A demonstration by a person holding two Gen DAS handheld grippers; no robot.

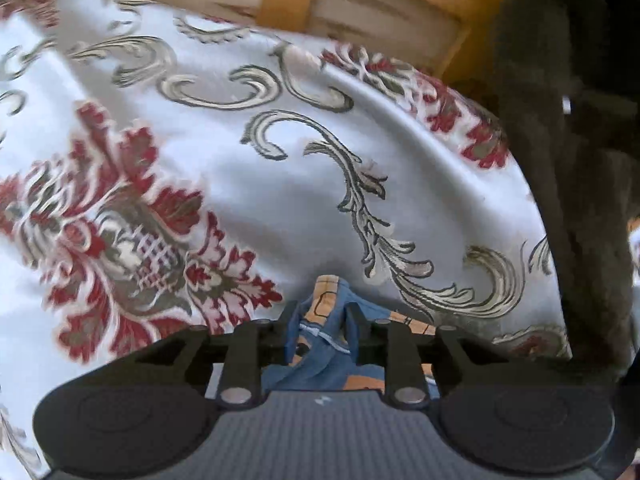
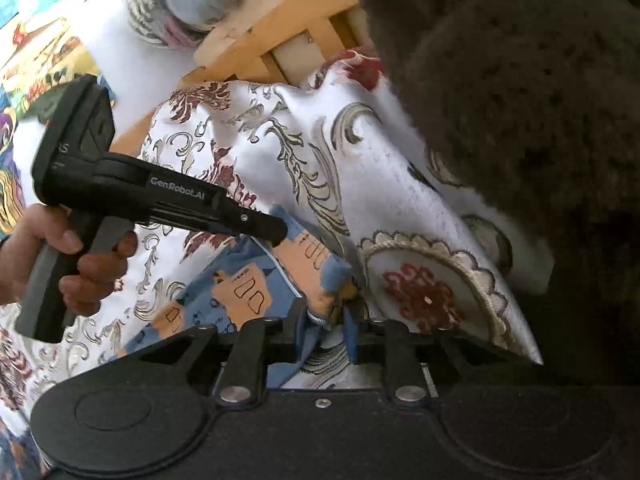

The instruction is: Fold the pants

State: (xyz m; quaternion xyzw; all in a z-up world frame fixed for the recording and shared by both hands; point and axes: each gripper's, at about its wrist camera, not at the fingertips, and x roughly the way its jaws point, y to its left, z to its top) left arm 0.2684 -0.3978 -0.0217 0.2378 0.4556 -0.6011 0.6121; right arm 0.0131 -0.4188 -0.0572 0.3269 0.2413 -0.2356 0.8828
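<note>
Both pinching the pants [image 2: 256,292]: left claw [image 1: 320,332] and right claw [image 2: 324,320], above the patterned cloth [image 1: 240,184].

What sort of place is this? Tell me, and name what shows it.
Probably a home, likely a bed or sofa: an ornate white damask cover with red flowers, a slatted wooden frame behind it, and a brown fuzzy blanket. Both grippers pinch small blue patterned pants.
</note>
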